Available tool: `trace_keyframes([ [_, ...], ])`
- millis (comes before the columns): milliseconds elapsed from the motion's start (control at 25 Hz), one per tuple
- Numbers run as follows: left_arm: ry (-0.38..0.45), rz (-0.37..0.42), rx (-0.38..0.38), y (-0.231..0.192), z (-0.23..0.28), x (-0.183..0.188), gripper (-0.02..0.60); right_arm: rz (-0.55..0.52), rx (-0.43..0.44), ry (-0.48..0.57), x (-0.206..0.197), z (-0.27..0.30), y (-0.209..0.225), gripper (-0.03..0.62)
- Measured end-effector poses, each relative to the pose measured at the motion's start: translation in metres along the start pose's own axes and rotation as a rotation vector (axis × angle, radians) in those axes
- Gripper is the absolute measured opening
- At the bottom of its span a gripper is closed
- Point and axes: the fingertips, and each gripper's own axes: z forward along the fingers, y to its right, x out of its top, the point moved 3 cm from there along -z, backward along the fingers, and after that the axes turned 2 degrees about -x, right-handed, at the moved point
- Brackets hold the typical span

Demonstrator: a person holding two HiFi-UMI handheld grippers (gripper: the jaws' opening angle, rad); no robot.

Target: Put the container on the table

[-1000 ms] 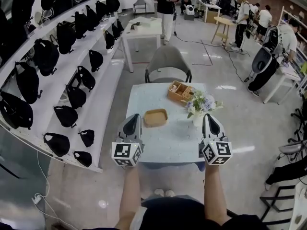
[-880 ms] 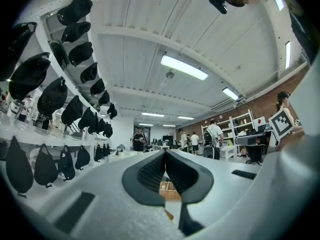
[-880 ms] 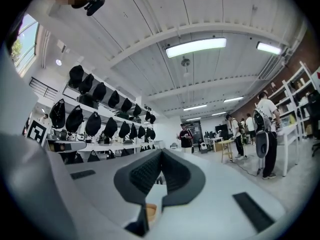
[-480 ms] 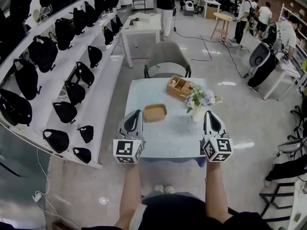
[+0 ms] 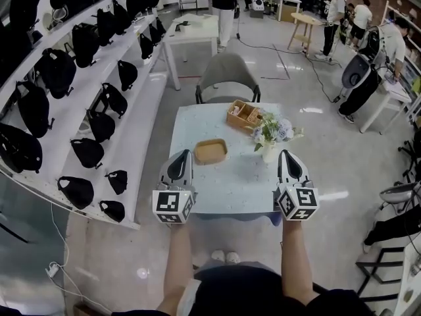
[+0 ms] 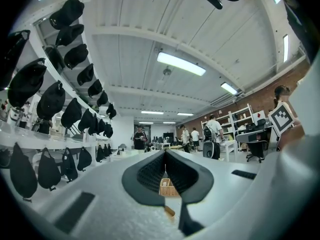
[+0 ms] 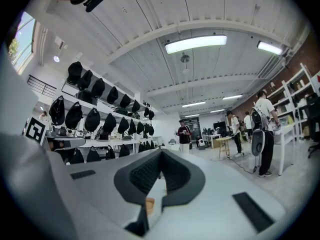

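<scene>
- Still, both grippers hang over the table's [image 5: 197, 120] near edge, much as a second ago; the table itself sits slightly higher in the head view than it did.
- The left gripper [image 5: 180, 155] has its jaws brought together at the tips, with nothing held between them.
- The right gripper [image 5: 284, 154] is the same: tips meeting, nothing clamped.
- The wooden container [image 5: 211, 151], shallow and tan, already rests on the table, left of its middle and apart from both grippers; its place on the tabletop matches the earlier frames.
- At the table's far side lies a compartmented wooden box [image 5: 245, 116]. Near its right edge stands a vase of flowers [image 5: 271, 143], and a grey chair [image 5: 227, 78] is drawn up beyond its far edge.
- Only the head view takes in the container whole and the vase.
- The left gripper [image 6: 164, 153] view catches the compartmented wooden box [image 6: 166, 186] through the hollow below its closed tips.
- The right gripper [image 7: 160, 151] view has just a tan sliver [image 7: 149, 204] there, too small to name.
- Both gripper views add ceiling lights and people standing well beyond the table.
</scene>
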Motion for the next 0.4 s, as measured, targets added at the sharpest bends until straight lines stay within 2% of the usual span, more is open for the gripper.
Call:
trace_keyframes([
  [400, -0.01, -0.013, -0.002, -0.0035, 0.0, -0.0055, 0.008, 0.006, 0.01, -0.004, -0.0014, 0.0049, -0.0054, -0.003],
])
